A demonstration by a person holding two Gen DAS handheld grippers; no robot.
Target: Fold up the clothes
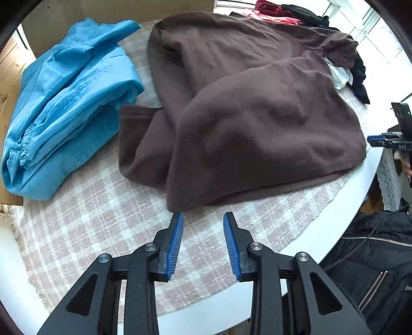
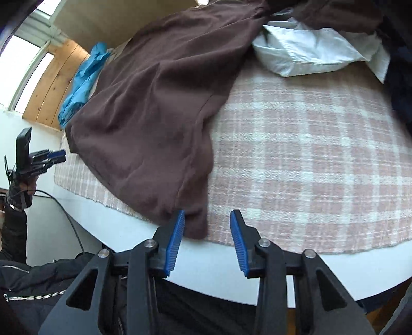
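Pointing down at the near edge of the table, the left gripper [image 1: 203, 217] has its two blue pads apart, and nothing is between them; the tips hover just beside the near hem of the brown garment [image 1: 257, 103]. The right gripper [image 2: 207, 215] also stands with its blue pads apart. A corner of the same brown garment lies against its left pad, but the pads do not press on it.

Under both grippers lies one pink and white checked cloth [image 1: 103, 219], which covers most of the round white table [image 1: 322, 232]. The brown garment lies on this cloth in the middle, loosely folded over itself, with one part spread to the near left. On its left, well folded, rests one bright blue garment [image 1: 64, 110] with thin stripes and a gathered cuff.

At the right edge of the left wrist view the right gripper shows again, held by a hand; small white letters on it seem to read "DAS", but they are too small to be sure. A black jacket [image 1: 373, 270] with silver zippers is near the table on the right.

Further off, one white garment [image 2: 314, 51] lies crumpled beside the brown one, touching it. At the far side there is a pile of red, pink and black clothes [image 1: 280, 13].
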